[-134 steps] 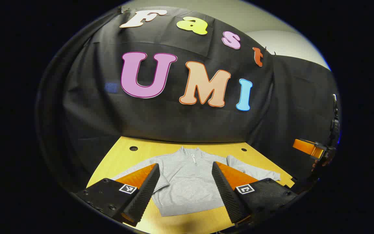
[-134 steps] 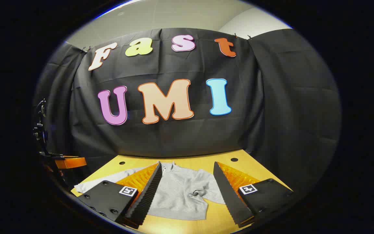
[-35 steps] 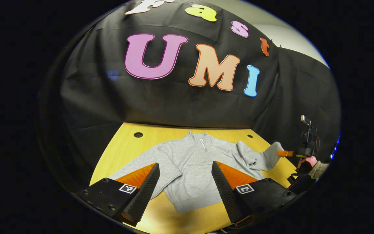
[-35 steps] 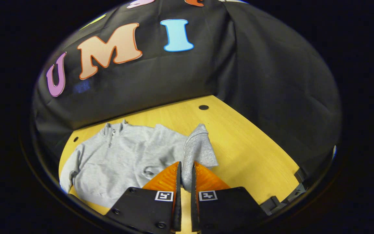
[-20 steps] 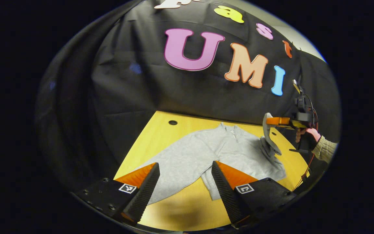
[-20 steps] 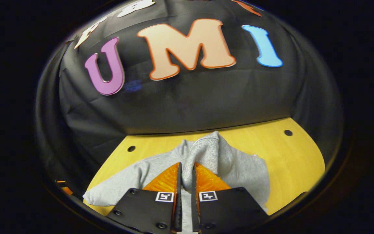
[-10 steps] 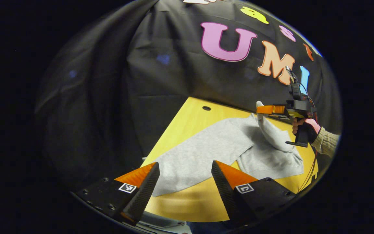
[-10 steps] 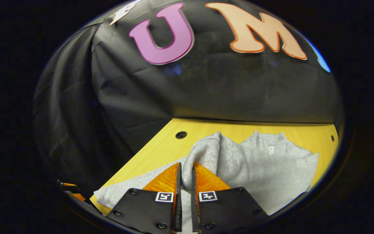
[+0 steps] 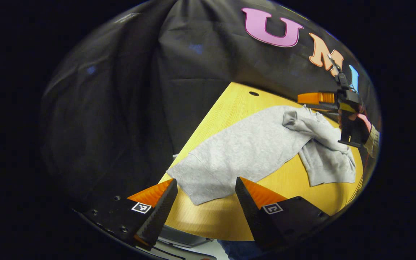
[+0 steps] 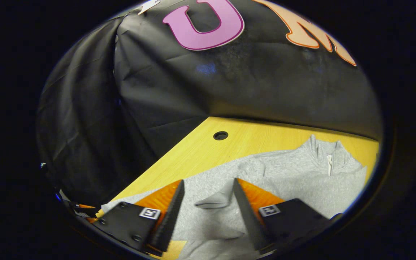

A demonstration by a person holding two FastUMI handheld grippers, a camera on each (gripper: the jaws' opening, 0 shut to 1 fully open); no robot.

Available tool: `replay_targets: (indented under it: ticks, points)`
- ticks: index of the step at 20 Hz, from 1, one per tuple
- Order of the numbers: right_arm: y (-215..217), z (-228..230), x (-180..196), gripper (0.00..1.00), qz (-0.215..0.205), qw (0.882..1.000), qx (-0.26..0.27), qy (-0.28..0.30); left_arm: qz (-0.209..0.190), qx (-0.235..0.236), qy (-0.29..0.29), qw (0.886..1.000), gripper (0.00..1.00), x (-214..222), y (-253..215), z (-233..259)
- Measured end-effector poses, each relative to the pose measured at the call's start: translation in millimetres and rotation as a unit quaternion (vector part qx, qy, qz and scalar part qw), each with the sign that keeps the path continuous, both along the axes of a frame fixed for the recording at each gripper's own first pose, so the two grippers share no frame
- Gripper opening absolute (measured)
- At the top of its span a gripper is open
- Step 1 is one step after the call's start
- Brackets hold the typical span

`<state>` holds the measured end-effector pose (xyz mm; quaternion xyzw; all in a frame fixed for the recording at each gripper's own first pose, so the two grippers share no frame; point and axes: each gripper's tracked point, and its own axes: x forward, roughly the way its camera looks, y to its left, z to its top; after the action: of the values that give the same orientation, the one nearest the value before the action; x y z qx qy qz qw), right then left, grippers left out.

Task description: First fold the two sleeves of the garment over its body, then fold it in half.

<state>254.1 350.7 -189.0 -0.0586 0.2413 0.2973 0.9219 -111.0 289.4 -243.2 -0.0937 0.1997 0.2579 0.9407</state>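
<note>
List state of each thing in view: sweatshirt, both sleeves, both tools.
Grey sweatshirt: lying flat on the table, not folded in half.
One sleeve: folded over the body, released.
Other sleeve: spread out flat on the table, not yet folded.
Right tool: open, over the folded sleeve.
Left tool: open, at the cuff of the flat sleeve, gripping nothing.

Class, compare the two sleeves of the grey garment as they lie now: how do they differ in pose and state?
The right sleeve lies folded across the garment's body, bunched and creased; the left sleeve stretches out flat, away from the body. The right sleeve rests on cloth; the left sleeve rests on the bare table. The right tool hangs open over its sleeve; the left tool is open near the left cuff. Both sleeves are the same grey fabric.
</note>
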Motion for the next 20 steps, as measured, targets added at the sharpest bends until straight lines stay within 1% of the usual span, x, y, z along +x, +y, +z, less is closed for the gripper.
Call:
replay_targets:
  ticks: [2,5,7,10,13,15,17,18,19,20]
  points:
    - [-1.6,7.8,-2.1,0.99,0.000,1.000,0.001,-0.018,0.000,0.001,0.005,1.000,0.95,5.0,2.1,-5.3]
    - [-19.0,16.3,-6.3,0.99,-0.005,1.000,-0.007,-0.028,-0.003,-0.001,0.010,1.000,0.95,13.4,5.3,-10.5]
    - [-35.9,24.3,-6.7,0.99,-0.012,0.999,-0.016,-0.037,-0.009,-0.006,0.019,1.000,0.95,18.6,4.6,-15.0]
    - [-66.2,41.4,-6.4,0.99,-0.028,0.998,-0.021,-0.048,-0.004,-0.003,0.027,1.000,0.94,16.9,6.0,-21.8]
    - [-104.6,57.8,-14.9,0.99,-0.056,0.997,-0.020,-0.054,-0.003,0.003,0.027,1.000,0.94,17.3,7.4,-22.4]
    - [-132.5,63.0,-24.8,0.99,-0.075,0.996,-0.023,-0.052,-0.005,0.006,0.028,1.000,0.91,18.2,6.2,-23.0]
    - [-160.0,63.5,-37.8,0.99,-0.093,0.994,-0.029,-0.047,-0.007,0.005,0.025,1.000,0.87,20.8,6.9,-21.5]
    - [-172.3,63.2,-45.2,0.99,-0.101,0.994,-0.031,-0.039,-0.006,0.004,0.023,1.000,0.77,23.5,7.5,-20.4]
    - [-183.1,64.1,-52.4,0.99,-0.108,0.993,-0.031,-0.032,-0.008,0.001,0.021,1.000,0.73,25.6,7.2,-20.5]
    - [-193.3,65.9,-58.5,0.99,-0.114,0.993,-0.031,-0.029,-0.014,-0.002,0.021,1.000,0.63,27.9,5.8,-19.6]
